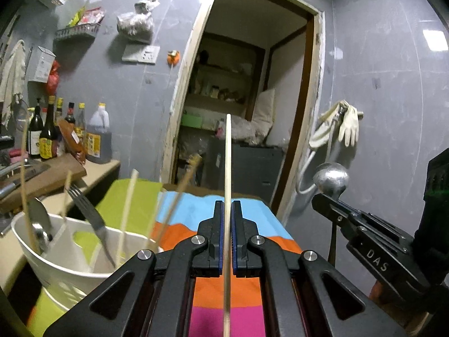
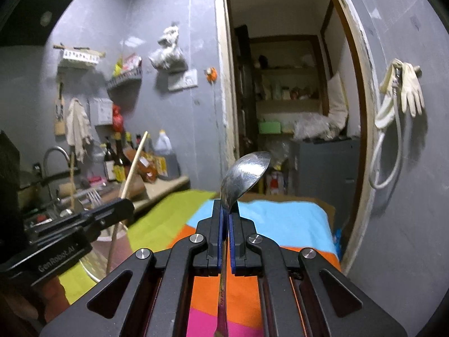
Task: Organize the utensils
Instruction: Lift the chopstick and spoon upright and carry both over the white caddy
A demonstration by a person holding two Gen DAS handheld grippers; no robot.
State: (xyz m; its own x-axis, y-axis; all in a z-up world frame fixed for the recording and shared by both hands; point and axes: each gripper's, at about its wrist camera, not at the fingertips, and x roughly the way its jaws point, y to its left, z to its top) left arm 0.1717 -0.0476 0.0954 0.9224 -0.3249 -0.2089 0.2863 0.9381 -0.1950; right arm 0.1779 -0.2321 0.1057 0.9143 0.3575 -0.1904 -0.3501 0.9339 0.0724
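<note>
- The left tool (image 1: 228,210) is clamped on a single wooden chopstick (image 1: 228,151), which runs straight out past its tips and back under its body; I'd guess it is pinched near the middle so it stays balanced while carried.
- The right tool (image 2: 226,213) is closed on the neck of a metal spoon (image 2: 247,171), bowl sticking up and forward of the tips, handle trailing back beneath the body. A grip that close to the bowl should keep it from swinging.
- Down and to the left of the left tool stands the white utensil holder (image 1: 56,269), with a divider inside. It already has a fork (image 1: 87,210), a second spoon (image 1: 39,219) and several chopsticks leaning in it.
- Both tools hang above the striped cloth (image 1: 185,205) on the counter, clear of the holder's rim.
- Likely each piece is meant for its own compartment; which one, I can't tell from here.
</note>
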